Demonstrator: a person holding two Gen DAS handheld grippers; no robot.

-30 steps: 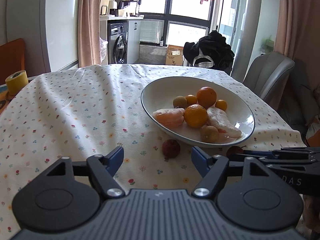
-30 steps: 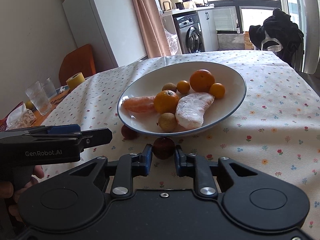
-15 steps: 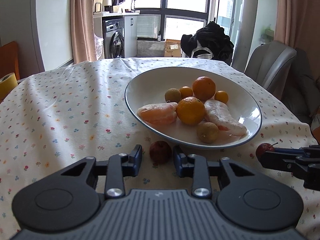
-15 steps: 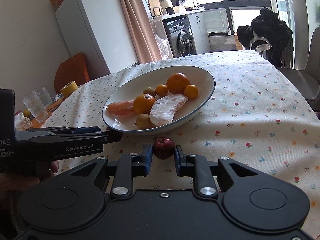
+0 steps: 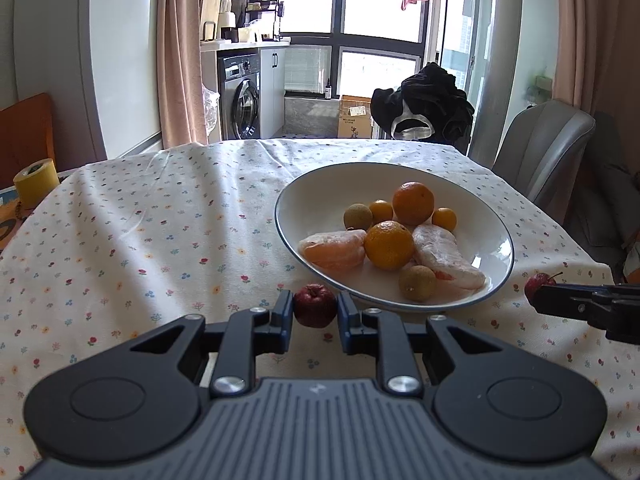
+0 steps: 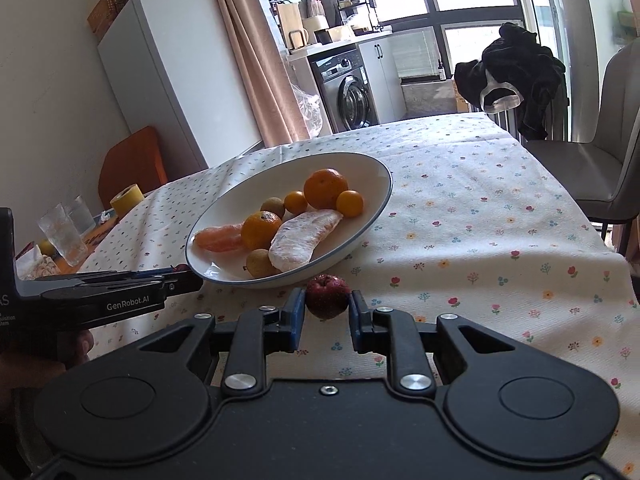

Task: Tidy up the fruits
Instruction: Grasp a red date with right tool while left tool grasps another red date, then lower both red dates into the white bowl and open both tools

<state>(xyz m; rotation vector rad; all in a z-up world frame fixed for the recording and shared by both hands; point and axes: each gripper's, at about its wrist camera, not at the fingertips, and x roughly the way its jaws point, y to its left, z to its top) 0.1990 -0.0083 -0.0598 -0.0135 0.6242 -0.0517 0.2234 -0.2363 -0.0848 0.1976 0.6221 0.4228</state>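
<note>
A white bowl point(image 5: 496, 236) with a dark rim sits on the flowered tablecloth, holding oranges, small yellow fruits and peeled citrus segments. My left gripper point(image 5: 315, 309) is shut on a small dark red fruit point(image 5: 315, 305) just in front of the bowl's near rim. My right gripper point(image 6: 327, 301) is shut on a second small red fruit point(image 6: 327, 295), held a little above the cloth beside the bowl point(image 6: 372, 216). That second fruit point(image 5: 538, 283) also shows at the right in the left wrist view, at the tip of the other gripper's fingers.
A yellow tape roll point(image 5: 37, 180) and drinking glasses point(image 6: 64, 234) stand past the table's left side. A grey chair point(image 5: 540, 148) is at the right, and a chair draped with dark clothing point(image 5: 424, 100) stands behind the table. A hand point(image 6: 76, 346) grips the left tool.
My left gripper moved up to the red fruit by the bowl and shut on it. My right gripper carried its fruit rightward, away from the bowl's front.
</note>
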